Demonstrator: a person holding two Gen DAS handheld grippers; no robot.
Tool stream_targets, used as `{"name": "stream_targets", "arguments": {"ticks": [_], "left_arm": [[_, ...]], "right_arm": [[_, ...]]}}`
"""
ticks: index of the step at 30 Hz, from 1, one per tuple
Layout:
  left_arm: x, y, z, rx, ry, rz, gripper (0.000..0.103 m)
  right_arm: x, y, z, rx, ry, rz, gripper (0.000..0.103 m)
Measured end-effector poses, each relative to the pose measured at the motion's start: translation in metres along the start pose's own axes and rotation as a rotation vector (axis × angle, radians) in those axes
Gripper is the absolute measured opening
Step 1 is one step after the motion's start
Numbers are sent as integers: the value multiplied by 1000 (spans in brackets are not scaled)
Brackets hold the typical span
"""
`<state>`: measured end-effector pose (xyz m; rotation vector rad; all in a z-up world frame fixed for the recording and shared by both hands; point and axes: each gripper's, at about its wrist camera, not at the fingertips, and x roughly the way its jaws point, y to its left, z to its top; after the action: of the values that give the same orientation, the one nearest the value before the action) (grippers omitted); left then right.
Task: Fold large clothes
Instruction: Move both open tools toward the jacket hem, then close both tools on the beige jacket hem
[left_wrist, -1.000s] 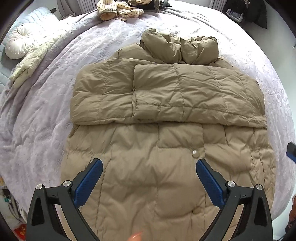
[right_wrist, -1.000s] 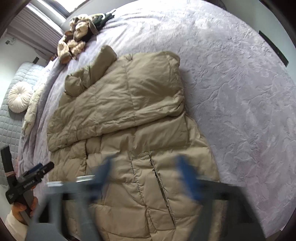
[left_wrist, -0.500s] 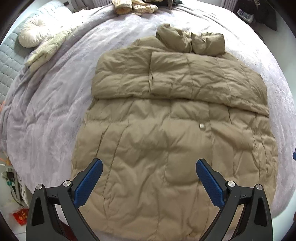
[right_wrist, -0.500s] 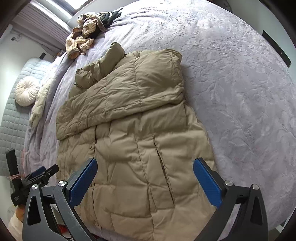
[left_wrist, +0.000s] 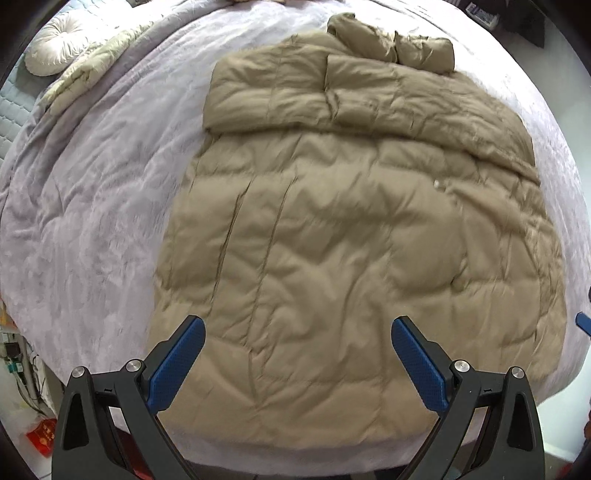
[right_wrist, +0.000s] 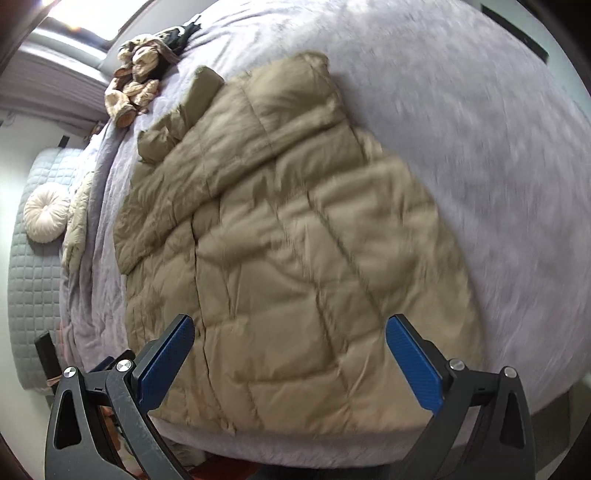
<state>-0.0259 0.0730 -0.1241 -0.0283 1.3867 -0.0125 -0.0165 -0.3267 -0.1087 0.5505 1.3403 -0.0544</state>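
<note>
A large tan puffer coat (left_wrist: 351, 229) lies flat on the lilac bedspread (left_wrist: 92, 206), hem toward me, both sleeves folded across the chest, hood bunched at the far end. It also shows in the right wrist view (right_wrist: 280, 266), a little blurred. My left gripper (left_wrist: 297, 360) is open and empty, held above the coat's hem at the bed's near edge. My right gripper (right_wrist: 290, 356) is open and empty above the hem's right part. The right gripper's blue tip (left_wrist: 583, 321) shows at the left wrist view's right edge.
A round cream cushion (left_wrist: 55, 44) and a pale quilted garment (left_wrist: 92, 70) lie at the bed's far left. A heap of beige and dark clothes (right_wrist: 142, 74) sits at the far end. The floor with cables and red items (left_wrist: 33, 417) lies beyond the near left edge.
Both grippers have drawn back toward the foot of the bed and stay open. The whole coat and its hem edge have come into view. The coat has not moved.
</note>
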Motion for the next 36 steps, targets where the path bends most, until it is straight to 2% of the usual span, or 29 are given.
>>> {"name": "stream_targets", "arguments": {"ticks": [5,9,14,18,22,26,31,36], "left_arm": [[-5,27,-19,2,7,-20,101],[-8,66,-37,-56,20,-57,101],[-4,105,-60,-137,44,-76,101],[9,126,-81,-216,89,-167,101],[23,127,-93,-256,115,-255,101],[42,124,-98,-308,149,-408,101],[66,114,-95,-337,194,-474,101],[75,97,-85,-332,192,-500,101]], "right_arm": [[9,-5,-38,102,29,12,103],[12,-11,-55,194,39,46,103],[15,-9,-66,236,48,66,103],[19,-12,-74,267,65,89,103],[19,-26,-83,321,68,110,103],[19,-52,-95,425,57,168,103],[28,-91,-110,586,41,218,103],[40,-118,-118,681,14,245,103]]}}
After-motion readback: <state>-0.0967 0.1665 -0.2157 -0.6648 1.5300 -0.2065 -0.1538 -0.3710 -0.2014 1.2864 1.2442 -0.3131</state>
